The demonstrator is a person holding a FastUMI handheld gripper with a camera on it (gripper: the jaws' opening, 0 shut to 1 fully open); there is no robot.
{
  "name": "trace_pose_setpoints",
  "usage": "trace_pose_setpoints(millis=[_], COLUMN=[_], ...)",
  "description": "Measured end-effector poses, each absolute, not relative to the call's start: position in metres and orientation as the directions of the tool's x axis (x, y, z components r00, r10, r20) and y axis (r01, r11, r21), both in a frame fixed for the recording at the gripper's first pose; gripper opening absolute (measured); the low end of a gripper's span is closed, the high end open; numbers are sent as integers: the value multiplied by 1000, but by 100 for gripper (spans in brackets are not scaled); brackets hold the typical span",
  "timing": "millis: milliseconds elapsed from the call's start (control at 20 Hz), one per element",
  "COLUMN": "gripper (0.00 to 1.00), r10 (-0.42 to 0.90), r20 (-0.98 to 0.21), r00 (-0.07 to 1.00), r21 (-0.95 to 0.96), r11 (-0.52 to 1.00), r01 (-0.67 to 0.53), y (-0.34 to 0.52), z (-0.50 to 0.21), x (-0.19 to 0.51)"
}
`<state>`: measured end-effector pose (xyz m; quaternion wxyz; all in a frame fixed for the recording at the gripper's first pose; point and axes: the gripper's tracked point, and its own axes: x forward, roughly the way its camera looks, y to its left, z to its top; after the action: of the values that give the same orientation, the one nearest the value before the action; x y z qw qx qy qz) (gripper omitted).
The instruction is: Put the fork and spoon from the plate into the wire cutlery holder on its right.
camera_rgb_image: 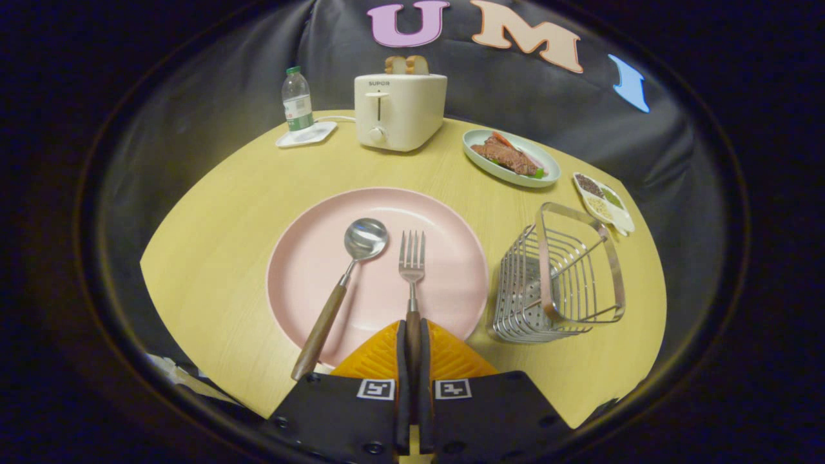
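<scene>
A pink plate (445, 232) lies in the middle of a round wooden table. On it rest a spoon (348, 274) with a wooden handle, left of the fingers, and a fork (412, 261) with its tines pointing away. My gripper (413, 338) is shut on the fork's wooden handle, which runs between the two fingers at the plate's near rim. The spoon's handle sticks out over the plate's near left rim. The wire cutlery holder (557, 277) stands just right of the plate, its inside holding nothing that I can see.
Beyond the plate stand a cream toaster (398, 111) with bread in it and a water bottle (297, 100) on a white coaster. A green dish of meat (511, 158) and a small divided condiment dish (604, 203) lie behind the holder.
</scene>
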<state>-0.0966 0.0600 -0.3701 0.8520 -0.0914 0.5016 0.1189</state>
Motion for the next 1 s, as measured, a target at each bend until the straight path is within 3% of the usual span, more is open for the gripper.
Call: trace_pose_setpoints(millis=[1000], gripper=[9], r10=[204], r20=[-898], r00=[389], r21=[46], r11=[924], r01=[-379], y=[19], z=[-274], x=[-81])
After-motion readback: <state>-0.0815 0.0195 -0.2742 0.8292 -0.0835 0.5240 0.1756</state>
